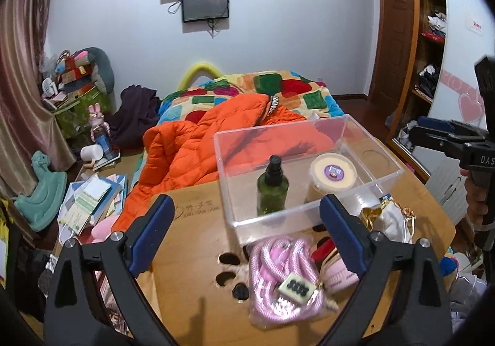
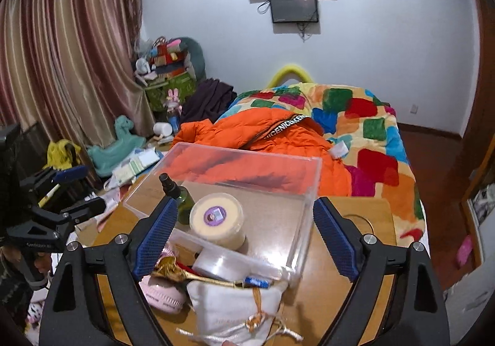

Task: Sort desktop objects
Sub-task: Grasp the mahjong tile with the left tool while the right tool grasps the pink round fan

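Note:
A clear plastic box [image 1: 383,174] [image 2: 304,216] stands on the wooden table [image 1: 198,253] [image 2: 365,213]. Inside it are a green spray bottle [image 1: 272,188] [image 2: 179,196] and a round cream tub with a purple label [image 1: 332,176] [image 2: 218,220]. In front of the box lie a pink coiled cable in a bag [image 1: 281,271], a pink round case [image 1: 338,276] [image 2: 162,296], a tape roll [image 2: 216,264] and a white drawstring pouch [image 1: 396,219] [image 2: 235,309]. My left gripper [image 1: 247,231] is open above the cable. My right gripper [image 2: 244,237] is open above the pouch and tape.
A bed with an orange jacket [image 1: 198,142] [image 2: 278,135] and colourful quilt [image 2: 371,129] lies behind the table. Books and toys [image 1: 92,200] clutter the floor at left. A wardrobe shelf [image 1: 430,67] stands at right. The other gripper shows in each view [image 1: 458,142] [image 2: 62,197].

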Tool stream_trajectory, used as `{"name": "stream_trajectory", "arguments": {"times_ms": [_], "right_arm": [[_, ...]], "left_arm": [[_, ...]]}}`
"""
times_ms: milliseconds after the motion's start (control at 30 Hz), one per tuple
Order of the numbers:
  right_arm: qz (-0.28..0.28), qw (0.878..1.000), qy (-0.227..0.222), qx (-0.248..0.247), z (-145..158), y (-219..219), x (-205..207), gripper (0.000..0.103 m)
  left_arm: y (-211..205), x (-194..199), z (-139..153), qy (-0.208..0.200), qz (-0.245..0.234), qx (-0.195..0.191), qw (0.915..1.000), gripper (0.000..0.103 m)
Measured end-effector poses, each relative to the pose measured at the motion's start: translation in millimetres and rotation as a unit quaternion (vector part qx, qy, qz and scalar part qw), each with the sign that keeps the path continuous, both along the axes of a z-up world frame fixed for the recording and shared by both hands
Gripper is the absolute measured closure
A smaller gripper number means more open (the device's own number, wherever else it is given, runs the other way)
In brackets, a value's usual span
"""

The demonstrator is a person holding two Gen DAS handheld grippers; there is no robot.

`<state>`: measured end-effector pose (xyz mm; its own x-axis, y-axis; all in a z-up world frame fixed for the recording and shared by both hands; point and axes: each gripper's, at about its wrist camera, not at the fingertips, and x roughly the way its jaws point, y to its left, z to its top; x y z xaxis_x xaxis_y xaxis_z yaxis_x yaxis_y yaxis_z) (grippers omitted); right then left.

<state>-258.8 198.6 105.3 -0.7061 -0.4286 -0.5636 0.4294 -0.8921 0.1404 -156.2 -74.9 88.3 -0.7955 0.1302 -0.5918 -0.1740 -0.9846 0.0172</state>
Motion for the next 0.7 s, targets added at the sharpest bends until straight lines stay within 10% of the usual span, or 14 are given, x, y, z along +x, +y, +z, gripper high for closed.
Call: {"name": "stream_trajectory", "arguments": {"times_ms": [700], "right_arm": [[0.038, 0.999, 0.000, 0.009, -65.1, -13.1, 83.3, 0.016]], "left_arm": [[-10.1, 40.5, -66.8, -0.078, 0.011, 0.038, 0.9962, 0.007]]}}
